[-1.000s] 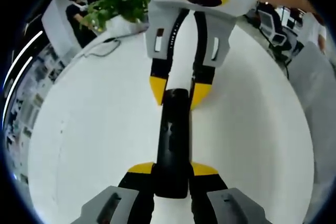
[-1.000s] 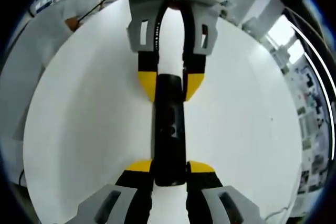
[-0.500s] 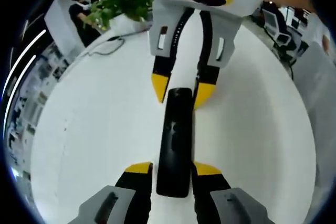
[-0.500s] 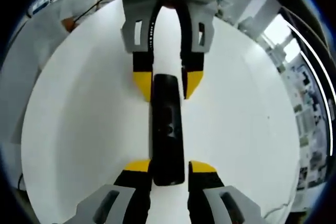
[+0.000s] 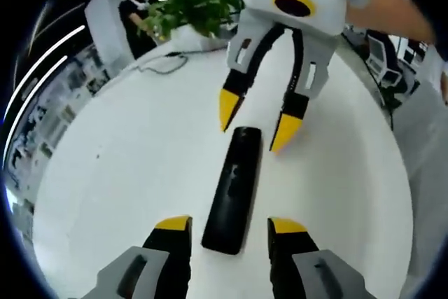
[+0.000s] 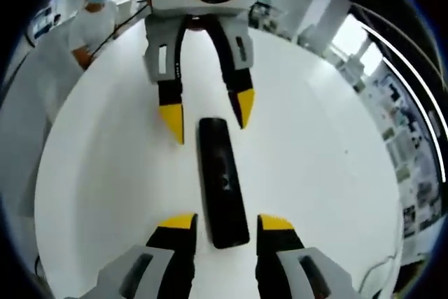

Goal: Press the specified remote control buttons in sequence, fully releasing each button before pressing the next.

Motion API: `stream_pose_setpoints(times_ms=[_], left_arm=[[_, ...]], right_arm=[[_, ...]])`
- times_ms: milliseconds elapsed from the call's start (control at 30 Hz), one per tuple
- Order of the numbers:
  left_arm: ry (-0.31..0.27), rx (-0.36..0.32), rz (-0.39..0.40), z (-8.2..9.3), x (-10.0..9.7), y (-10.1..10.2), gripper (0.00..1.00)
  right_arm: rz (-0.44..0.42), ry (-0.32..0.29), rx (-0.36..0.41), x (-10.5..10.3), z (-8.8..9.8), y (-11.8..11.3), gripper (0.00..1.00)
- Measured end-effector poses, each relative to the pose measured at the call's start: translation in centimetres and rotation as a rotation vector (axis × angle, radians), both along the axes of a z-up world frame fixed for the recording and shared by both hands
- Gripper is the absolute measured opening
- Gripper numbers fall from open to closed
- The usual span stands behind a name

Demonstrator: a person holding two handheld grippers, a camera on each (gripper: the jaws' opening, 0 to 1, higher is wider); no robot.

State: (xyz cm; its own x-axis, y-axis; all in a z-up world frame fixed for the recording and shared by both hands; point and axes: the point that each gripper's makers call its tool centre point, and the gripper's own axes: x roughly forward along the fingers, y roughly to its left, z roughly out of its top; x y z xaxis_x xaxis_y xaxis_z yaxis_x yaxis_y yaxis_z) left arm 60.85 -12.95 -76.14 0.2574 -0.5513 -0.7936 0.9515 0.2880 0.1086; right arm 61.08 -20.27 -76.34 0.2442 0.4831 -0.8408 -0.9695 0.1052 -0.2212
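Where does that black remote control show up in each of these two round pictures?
Left gripper view: the black remote control lies mid-picture on the white table, between the two claws.
Right gripper view: the remote lies mid-picture, again between the claws.
Shared landmark: the white table.

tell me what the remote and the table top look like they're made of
The remote looks like black plastic with a slight gloss: a soft highlight runs along its length. The table top looks like a smooth white laminate or painted board, matte and even, though the exact material is not clear from these views.
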Motion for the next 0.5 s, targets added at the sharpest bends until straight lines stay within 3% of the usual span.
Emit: stream_pose_setpoints(times_ms=[233, 500], left_arm=[[0.025, -0.112, 0.071, 1.4, -1.8, -0.6, 0.52], [0.018, -0.188, 0.174, 2.7, -3.0, 0.9, 0.56]], right_arm=[[-0.055, 0.003, 0.083, -0.8, 1.0, 0.0, 0.33], [-0.142, 0.002, 0.184, -2.2, 2.9, -0.5, 0.34]])
